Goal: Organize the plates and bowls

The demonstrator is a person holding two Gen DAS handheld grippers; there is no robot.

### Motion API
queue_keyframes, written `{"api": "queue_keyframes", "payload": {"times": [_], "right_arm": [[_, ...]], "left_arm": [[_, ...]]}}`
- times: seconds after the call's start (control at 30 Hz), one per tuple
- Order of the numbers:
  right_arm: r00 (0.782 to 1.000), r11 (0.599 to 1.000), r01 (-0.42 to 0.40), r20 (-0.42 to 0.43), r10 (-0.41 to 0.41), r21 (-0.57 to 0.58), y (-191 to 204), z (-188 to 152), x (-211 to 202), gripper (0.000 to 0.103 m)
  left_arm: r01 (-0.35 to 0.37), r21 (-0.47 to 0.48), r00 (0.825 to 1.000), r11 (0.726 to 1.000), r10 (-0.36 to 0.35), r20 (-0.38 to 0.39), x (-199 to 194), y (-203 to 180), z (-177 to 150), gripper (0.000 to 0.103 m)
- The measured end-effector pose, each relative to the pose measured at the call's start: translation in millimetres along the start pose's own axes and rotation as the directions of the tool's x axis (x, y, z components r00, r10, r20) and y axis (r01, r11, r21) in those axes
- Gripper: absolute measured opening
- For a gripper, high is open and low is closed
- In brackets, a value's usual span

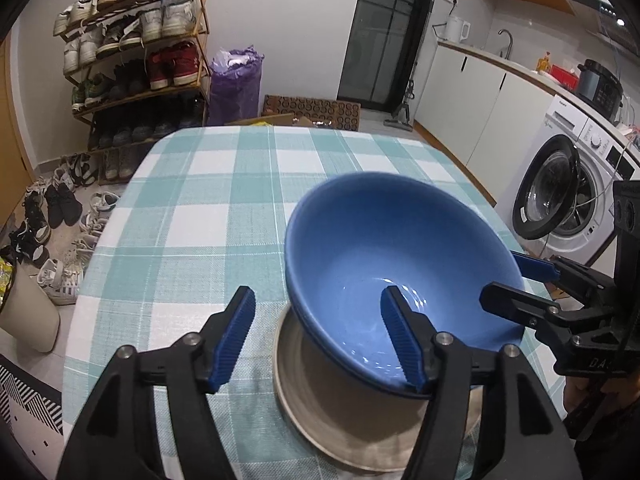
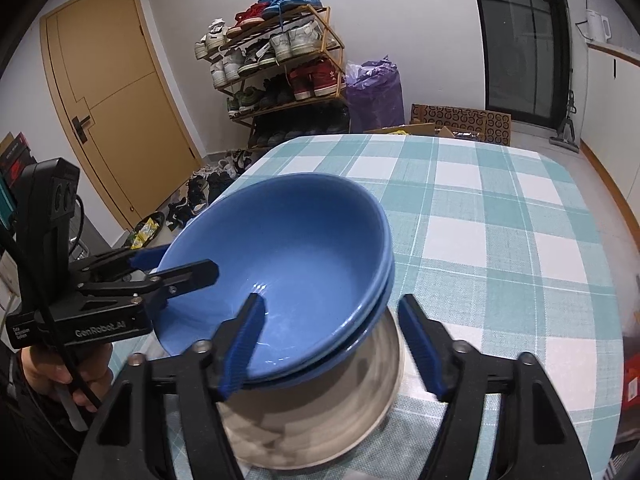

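Two blue bowls (image 1: 376, 256) are nested and sit tilted on a grey plate (image 1: 320, 404) on the checked tablecloth. They also show in the right wrist view (image 2: 296, 248), above the plate (image 2: 340, 428). My left gripper (image 1: 320, 336) is open, its right finger inside the bowl and its left finger over the cloth. My right gripper (image 2: 332, 340) is open, its left finger inside the bowl. Each gripper shows in the other's view, the right gripper (image 1: 516, 284) and the left gripper (image 2: 176, 266), astride the bowl rim.
The table (image 1: 224, 208) carries a teal and white checked cloth. A shoe rack (image 1: 136, 56) and loose shoes stand beyond the far left edge. A washing machine (image 1: 576, 192) and kitchen counter are at the right. A door (image 2: 112, 92) is at the left.
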State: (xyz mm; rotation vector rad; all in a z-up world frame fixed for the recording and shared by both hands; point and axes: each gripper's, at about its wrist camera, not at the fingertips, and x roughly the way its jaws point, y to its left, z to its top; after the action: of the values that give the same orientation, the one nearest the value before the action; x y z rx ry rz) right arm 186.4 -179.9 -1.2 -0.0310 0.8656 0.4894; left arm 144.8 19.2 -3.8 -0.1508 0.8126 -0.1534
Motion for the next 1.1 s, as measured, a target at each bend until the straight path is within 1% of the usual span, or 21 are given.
{"api": "queue_keyframes", "payload": {"times": [0.03, 0.13, 0.2, 0.23, 0.27, 0.33, 0.43, 0.6, 0.7, 0.83, 0.93, 1.0, 1.1], "right_arm": [[1.0, 1.0, 0.001, 0.007, -0.001, 0.002, -0.9, -0.7, -2.0, 0.077], [1.0, 1.0, -0.004, 0.025, 0.004, 0.01, -3.9, -3.4, -7.7, 0.086], [0.999, 1.0, 0.0, 0.049, -0.001, 0.012, -5.4, -6.4, -13.1, 0.091], [0.998, 1.0, 0.002, 0.06, -0.003, 0.009, -5.7, -7.8, -15.1, 0.098], [0.997, 1.0, 0.002, 0.071, -0.002, 0.008, -6.1, -9.4, -17.3, 0.102], [0.995, 1.0, -0.003, 0.099, 0.003, 0.004, -6.5, -13.4, -22.0, 0.102], [0.993, 1.0, 0.003, 0.115, -0.003, -0.005, -7.7, -17.3, -25.4, 0.102], [0.989, 1.0, 0.01, 0.148, -0.006, -0.029, -9.8, -27.1, -29.5, 0.102], [0.987, 0.999, 0.009, 0.158, -0.003, -0.036, -10.5, -32.0, -29.5, 0.102], [0.985, 0.999, 0.013, 0.17, -0.005, -0.046, -8.8, -37.6, -32.2, 0.102], [0.98, 0.999, 0.011, 0.197, -0.001, -0.046, -7.4, -43.0, -37.9, 0.102], [0.976, 0.999, 0.009, 0.218, 0.001, -0.047, -6.4, -48.0, -42.9, 0.102], [0.974, 0.998, 0.01, 0.227, 0.003, -0.056, -3.4, -55.1, -47.7, 0.102]], "left_arm": [[-0.005, -0.001, 1.0, 1.0, 0.005, 0.014, -4.0, 0.5, -0.6, 0.079], [-0.014, 0.008, 0.999, 1.0, 0.013, 0.05, -13.3, 0.7, -1.8, 0.088], [-0.019, 0.011, 0.998, 1.0, 0.018, 0.064, -18.0, 1.0, -2.7, 0.095], [-0.022, 0.009, 0.997, 1.0, 0.021, 0.075, -20.4, 1.7, -3.8, 0.1], [-0.028, 0.008, 0.996, 1.0, 0.028, 0.084, -22.2, 2.4, -5.1, 0.102], [-0.052, 0.007, 0.994, 0.999, 0.051, 0.101, -24.9, 3.6, -8.6, 0.103], [-0.077, 0.006, 0.991, 0.997, 0.076, 0.114, -25.7, 5.1, -13.3, 0.103], [-0.101, 0.009, 0.985, 0.995, 0.098, 0.143, -26.9, 8.8, -21.7, 0.103], [-0.114, -0.001, 0.978, 0.994, 0.112, 0.178, -30.4, 10.6, -26.8, 0.103], [-0.115, 0.003, 0.97, 0.993, 0.111, 0.215, -36.5, 10.5, -32.6, 0.103], [-0.112, 0.004, 0.963, 0.994, 0.107, 0.246, -43.4, 9.7, -37.3, 0.103], [-0.113, 0.009, 0.961, 0.994, 0.107, 0.254, -46.5, 7.2, -39.3, 0.103], [-0.117, 0.024, 0.957, 0.993, 0.107, 0.269, -51.4, 3.7, -45.5, 0.103]]}}
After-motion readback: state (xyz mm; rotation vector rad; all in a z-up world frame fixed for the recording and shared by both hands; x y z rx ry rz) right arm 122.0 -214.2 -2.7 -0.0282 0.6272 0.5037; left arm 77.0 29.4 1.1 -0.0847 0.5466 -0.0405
